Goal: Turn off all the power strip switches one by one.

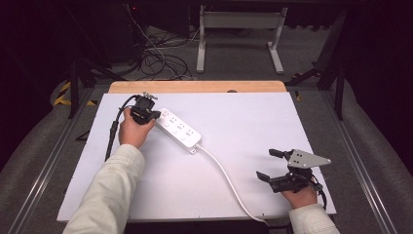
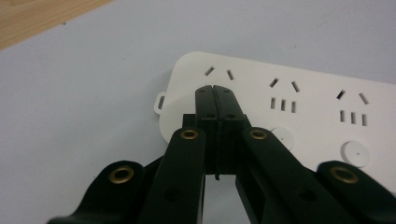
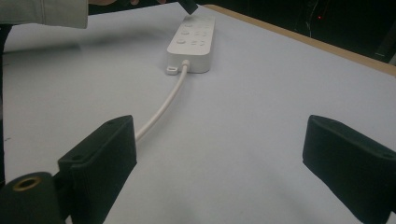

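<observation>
A white strip (image 1: 178,130) is seen left of the desk (image 1: 253,122) centre. The left tool (image 2: 215,100), jaws pressed together, is set on its ten o'clock end. The right tool (image 1: 272,165), jaws wide apart, is held at four o'clock.

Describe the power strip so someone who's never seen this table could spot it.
On the white table, look left of centre, by the left gripper. The power strip lies there: a long white block with sockets, round buttons and a white cord.

A lab or test room — black curtains (image 1: 29,44), tangled floor cables (image 1: 158,56), a white-topped table (image 1: 243,146).
</observation>
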A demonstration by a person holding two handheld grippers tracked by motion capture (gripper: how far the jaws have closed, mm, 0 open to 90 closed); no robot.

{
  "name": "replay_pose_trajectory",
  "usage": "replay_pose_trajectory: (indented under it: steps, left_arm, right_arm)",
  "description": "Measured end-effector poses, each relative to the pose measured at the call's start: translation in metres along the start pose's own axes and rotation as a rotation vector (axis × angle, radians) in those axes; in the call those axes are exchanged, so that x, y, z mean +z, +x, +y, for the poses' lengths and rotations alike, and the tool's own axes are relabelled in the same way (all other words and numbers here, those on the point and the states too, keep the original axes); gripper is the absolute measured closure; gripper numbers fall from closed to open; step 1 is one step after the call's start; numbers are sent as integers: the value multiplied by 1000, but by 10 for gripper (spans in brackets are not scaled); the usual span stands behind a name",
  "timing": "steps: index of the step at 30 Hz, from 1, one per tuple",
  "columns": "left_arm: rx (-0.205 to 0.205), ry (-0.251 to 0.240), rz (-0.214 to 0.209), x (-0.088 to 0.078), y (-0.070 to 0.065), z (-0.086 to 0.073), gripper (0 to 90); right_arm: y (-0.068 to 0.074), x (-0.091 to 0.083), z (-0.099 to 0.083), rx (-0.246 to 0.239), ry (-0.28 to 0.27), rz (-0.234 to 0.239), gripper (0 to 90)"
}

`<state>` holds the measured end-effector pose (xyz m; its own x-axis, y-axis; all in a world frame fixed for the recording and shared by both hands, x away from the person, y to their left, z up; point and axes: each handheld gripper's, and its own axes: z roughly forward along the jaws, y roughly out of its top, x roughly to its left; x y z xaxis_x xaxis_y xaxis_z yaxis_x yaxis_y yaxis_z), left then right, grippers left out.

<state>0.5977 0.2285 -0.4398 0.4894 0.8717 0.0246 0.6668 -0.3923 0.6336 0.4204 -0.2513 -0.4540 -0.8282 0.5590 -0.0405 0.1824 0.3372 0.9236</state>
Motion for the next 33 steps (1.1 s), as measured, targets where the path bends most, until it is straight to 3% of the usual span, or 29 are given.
replay_pose_trajectory:
  steps: [20, 24, 33]
  left_arm:
    - [12, 16, 19, 7, -4, -2, 900]
    - [29, 10, 45, 7, -6, -2, 900]
    - [19, 4, 36, 8, -7, -3, 900]
  right_arm:
    - [0, 0, 0, -2, 1, 0, 102]
    - [0, 0, 0, -3, 1, 0, 102]
    - [1, -1, 0, -4, 1, 0, 102]
